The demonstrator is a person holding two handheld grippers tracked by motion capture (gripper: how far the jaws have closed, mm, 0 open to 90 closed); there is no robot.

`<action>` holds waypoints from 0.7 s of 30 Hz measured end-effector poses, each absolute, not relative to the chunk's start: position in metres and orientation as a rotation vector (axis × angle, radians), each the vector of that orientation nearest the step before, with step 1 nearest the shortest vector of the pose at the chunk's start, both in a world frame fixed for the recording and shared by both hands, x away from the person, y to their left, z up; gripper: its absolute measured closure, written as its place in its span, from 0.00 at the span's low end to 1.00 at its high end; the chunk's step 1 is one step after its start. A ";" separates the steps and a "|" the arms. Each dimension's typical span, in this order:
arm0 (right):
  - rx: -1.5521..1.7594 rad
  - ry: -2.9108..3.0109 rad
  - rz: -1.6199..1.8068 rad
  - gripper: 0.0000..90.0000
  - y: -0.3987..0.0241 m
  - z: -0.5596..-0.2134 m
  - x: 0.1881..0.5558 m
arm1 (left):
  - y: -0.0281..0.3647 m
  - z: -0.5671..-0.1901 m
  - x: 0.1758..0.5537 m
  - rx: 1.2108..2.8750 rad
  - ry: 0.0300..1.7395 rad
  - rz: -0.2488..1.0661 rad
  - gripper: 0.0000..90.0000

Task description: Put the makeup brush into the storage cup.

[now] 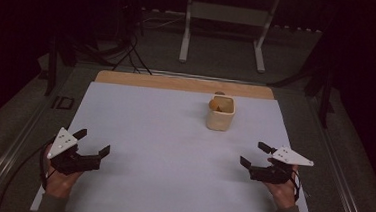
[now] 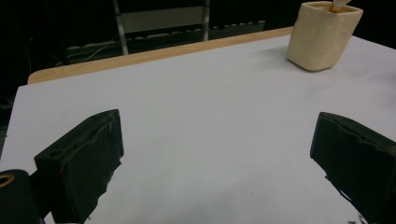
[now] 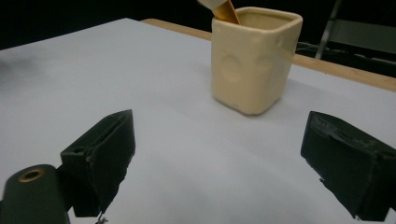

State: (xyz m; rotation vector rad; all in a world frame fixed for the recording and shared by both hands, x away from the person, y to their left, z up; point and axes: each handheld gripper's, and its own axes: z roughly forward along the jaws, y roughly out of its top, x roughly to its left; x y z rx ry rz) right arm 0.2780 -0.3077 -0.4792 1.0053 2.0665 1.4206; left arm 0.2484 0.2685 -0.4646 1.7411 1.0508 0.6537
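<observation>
Both my tongs are spread wide and hold nothing. The cream cup [image 1: 221, 113] stands upright toward the table's far edge, well apart from both, an orange-brown stick [image 3: 226, 11] leaning out of it. My right gripper [image 1: 253, 155] is nearer the cup than my left gripper [image 1: 92, 143], so I'd reach with the right

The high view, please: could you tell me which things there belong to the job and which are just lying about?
Job:
- cream cup on the white sheet
- orange-brown stick leaning inside it
- left gripper, jaws open
- right gripper, jaws open

Lying about:
- white frame beyond the table
- cables on the floor
</observation>
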 end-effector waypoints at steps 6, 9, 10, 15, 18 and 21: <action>1.003 2.051 1.451 0.11 -0.314 -0.480 0.267 | 0.273 -0.466 0.246 1.739 1.059 0.658 0.05; 0.997 2.056 1.449 0.11 -0.315 -0.483 0.263 | 0.274 -0.467 0.244 1.743 1.056 0.661 0.05; 0.994 2.057 1.448 0.11 -0.316 -0.484 0.262 | 0.274 -0.467 0.243 1.742 1.057 0.661 0.05; 0.965 2.067 1.426 0.11 -0.313 -0.485 0.259 | 0.273 -0.469 0.242 1.745 1.060 0.659 0.05; 0.935 2.080 1.429 0.11 -0.310 -0.485 0.257 | 0.271 -0.470 0.241 1.756 1.054 0.659 0.05; 0.925 2.086 1.433 0.11 -0.309 -0.485 0.256 | 0.271 -0.470 0.239 1.755 1.050 0.660 0.04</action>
